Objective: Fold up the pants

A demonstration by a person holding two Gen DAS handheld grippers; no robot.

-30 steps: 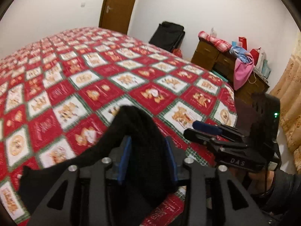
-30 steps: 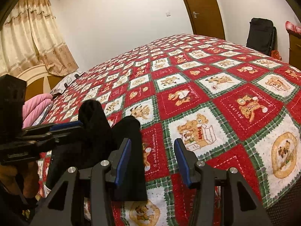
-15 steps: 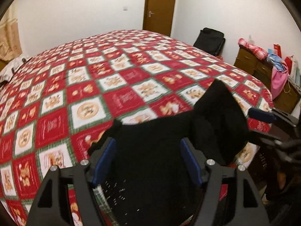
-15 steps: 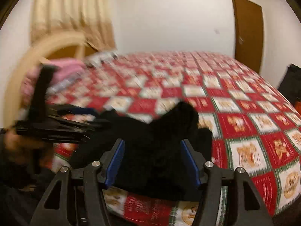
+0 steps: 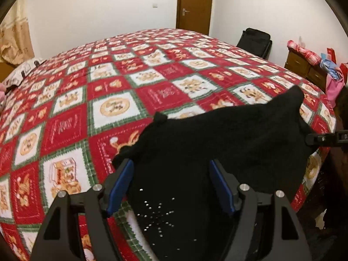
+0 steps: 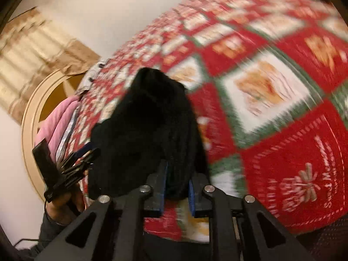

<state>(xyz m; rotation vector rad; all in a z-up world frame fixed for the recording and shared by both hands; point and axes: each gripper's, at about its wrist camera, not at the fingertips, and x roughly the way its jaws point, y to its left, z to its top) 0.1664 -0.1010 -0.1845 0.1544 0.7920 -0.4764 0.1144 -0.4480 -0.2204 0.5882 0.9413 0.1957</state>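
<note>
Pants: black pants (image 5: pixel 217 152), fuzzy-looking fabric, bunched up near the front edge of the bed (image 5: pixel 113 108). Part of them lies on the quilt, and one end pokes up in a peak toward the right side in the left wrist view. Some little shiny studs in a star pattern show low down on the cloth.

Left gripper: the left gripper (image 5: pixel 171 184) has its blue pads spread wide apart, with black fabric lying between and under them. It isn't pinching anything as far as I can see, just hovering over the pile.

Right gripper: the right gripper (image 6: pixel 176 187) has its jaws drawn in close, with a thick wad of the pants (image 6: pixel 148 134) squeezed between the pads, so it's clamped on the cloth. That view is really motion-smeared, so I wouldn't trust fine detail.

Bed stuff: red and green Christmas quilt with bear squares. Pink bedding (image 6: pixel 58 119) sits by the headboard (image 6: pixel 34 117), well away from the pants.

Progress: honestly barely started, I'd say. There's no flat layout, no legs lined up and no clean crease anywhere, so it's still a lump.

What's left: pretty much everything. My guess is they need spreading flat, then one leg brought over the other, then folding down the length.

Worry: with only one side pinched, the loose half could slump back into a heap.
</note>
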